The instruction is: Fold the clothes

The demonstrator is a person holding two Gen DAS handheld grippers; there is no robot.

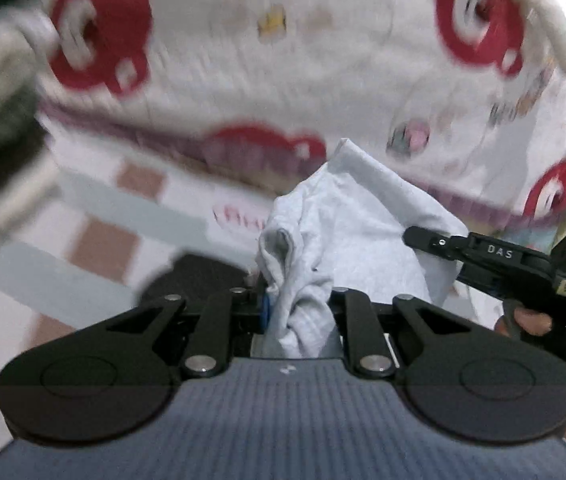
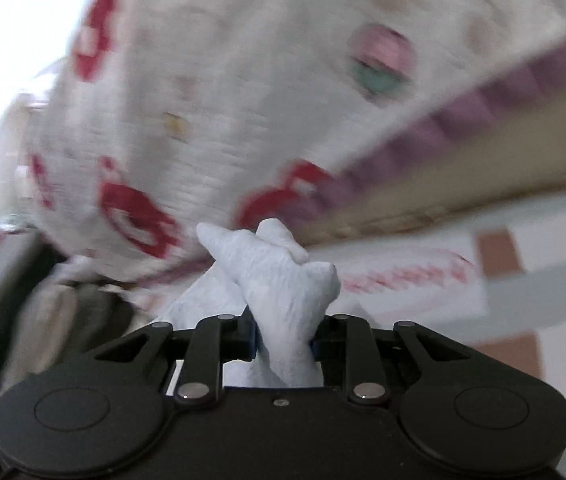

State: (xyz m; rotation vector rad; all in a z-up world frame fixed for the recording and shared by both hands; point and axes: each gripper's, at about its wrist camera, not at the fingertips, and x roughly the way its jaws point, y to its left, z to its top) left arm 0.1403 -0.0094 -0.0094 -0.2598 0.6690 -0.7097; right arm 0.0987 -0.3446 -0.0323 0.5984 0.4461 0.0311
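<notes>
A: Your left gripper point(image 1: 297, 312) is clamped on a bunch of the pale grey cloth point(image 1: 347, 216), which rises crumpled between its jaws.

B: And your right gripper point(image 2: 285, 334) pinches another twisted bunch of the same cloth point(image 2: 283, 280), close beside the left.

A: A white blanket point(image 1: 283, 60) with red prints hangs just behind; checked floor point(image 1: 95, 248) lies open below.

B: The background is blurred, so the cloth's edges and shape stay hidden.

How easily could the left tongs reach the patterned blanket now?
Probably not freely: the left tongs are shut on the grey garment, which the right tongs also hold. The patterned blanket lies beyond with nothing between.
</notes>
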